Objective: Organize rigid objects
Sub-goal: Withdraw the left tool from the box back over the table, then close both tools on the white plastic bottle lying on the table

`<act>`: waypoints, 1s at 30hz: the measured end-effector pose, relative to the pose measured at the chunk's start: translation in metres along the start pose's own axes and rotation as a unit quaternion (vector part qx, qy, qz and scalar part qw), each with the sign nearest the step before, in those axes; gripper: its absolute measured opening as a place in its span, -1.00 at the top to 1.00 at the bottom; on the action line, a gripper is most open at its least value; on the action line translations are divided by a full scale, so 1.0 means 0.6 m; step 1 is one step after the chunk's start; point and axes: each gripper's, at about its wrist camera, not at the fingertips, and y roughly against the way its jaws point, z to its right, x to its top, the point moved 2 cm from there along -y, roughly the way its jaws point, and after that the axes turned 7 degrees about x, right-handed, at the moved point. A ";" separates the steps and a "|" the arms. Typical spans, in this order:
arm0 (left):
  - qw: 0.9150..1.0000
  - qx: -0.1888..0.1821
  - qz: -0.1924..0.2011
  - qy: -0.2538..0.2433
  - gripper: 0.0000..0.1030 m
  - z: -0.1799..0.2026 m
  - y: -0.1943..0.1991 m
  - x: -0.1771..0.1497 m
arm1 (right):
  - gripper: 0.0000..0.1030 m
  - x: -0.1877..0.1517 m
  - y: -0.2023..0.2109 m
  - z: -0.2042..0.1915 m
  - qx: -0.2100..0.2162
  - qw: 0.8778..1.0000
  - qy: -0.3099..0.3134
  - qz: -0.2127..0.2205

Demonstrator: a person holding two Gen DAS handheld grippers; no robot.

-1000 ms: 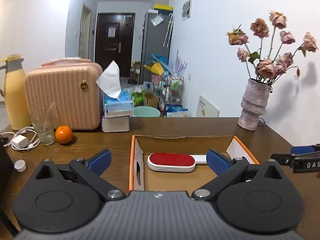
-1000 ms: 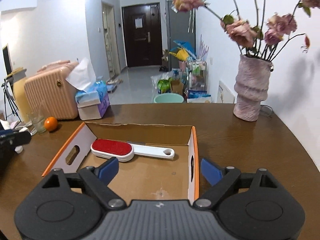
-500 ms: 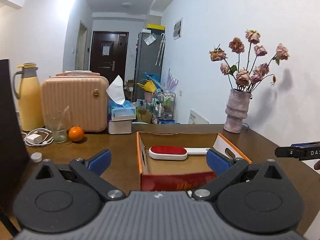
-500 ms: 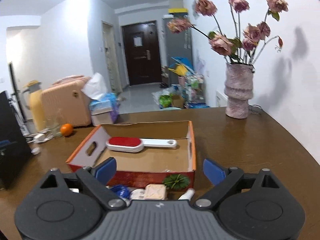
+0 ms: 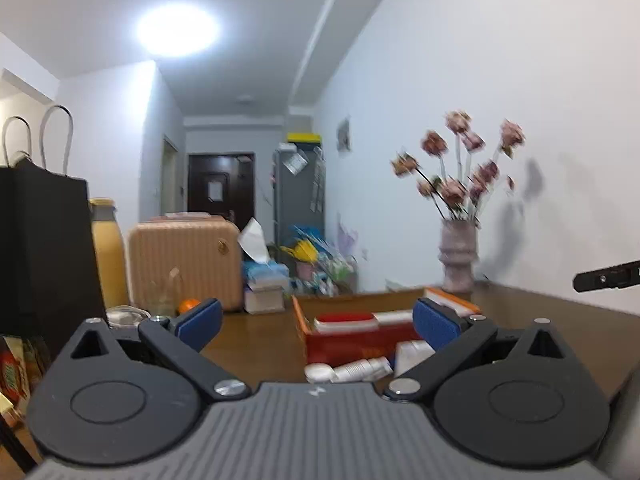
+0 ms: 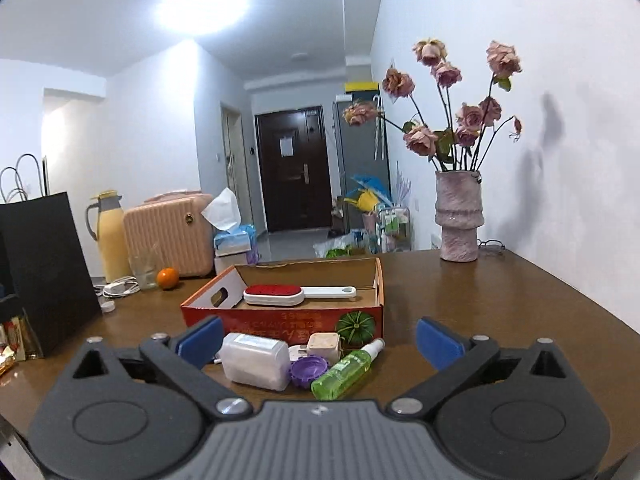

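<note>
A red cardboard box (image 6: 280,318) stands mid-table with a red-and-white lint brush (image 6: 280,294) inside. In front of it lie a white plastic container (image 6: 256,364), a purple lid (image 6: 308,370), a beige cube (image 6: 323,346) and a green spray bottle (image 6: 344,370). My right gripper (image 6: 320,340) is open and empty, just before these items. My left gripper (image 5: 316,324) is open and empty, facing the box (image 5: 352,344); a white bottle (image 5: 356,370) lies before it. The right gripper's tip (image 5: 606,278) shows at the right edge.
A black paper bag (image 6: 44,272) stands at the left. A yellow flask (image 6: 110,236), pink case (image 6: 172,230), glass (image 6: 142,268), orange (image 6: 167,278), charger (image 6: 118,288) and tissue box (image 6: 234,236) line the back left. A flower vase (image 6: 459,220) stands back right.
Both grippers have pulled back from over the box and dropped low toward the table's near side. The small items in front of the box have come into view. Both jaws stay open.
</note>
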 end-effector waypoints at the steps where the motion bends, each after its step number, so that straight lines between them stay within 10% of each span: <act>1: 1.000 -0.003 0.003 -0.006 -1.00 0.006 0.002 -0.005 | -1.00 -0.006 0.004 -0.003 0.003 1.000 0.006 -0.006; 16: 0.996 0.015 -0.085 -0.010 -1.00 0.039 -0.058 -0.103 | -1.00 -0.102 -0.002 -0.036 -0.039 0.997 0.060 -0.039; 26: 0.986 -0.048 -0.161 -0.024 -1.00 0.093 -0.125 -0.151 | -0.95 -0.120 -0.121 -0.015 -0.024 0.996 0.032 -0.078; 30: 0.980 -0.062 -0.188 -0.031 -1.00 0.126 -0.191 -0.154 | -0.65 -0.107 -0.158 0.023 -0.030 0.996 0.002 -0.085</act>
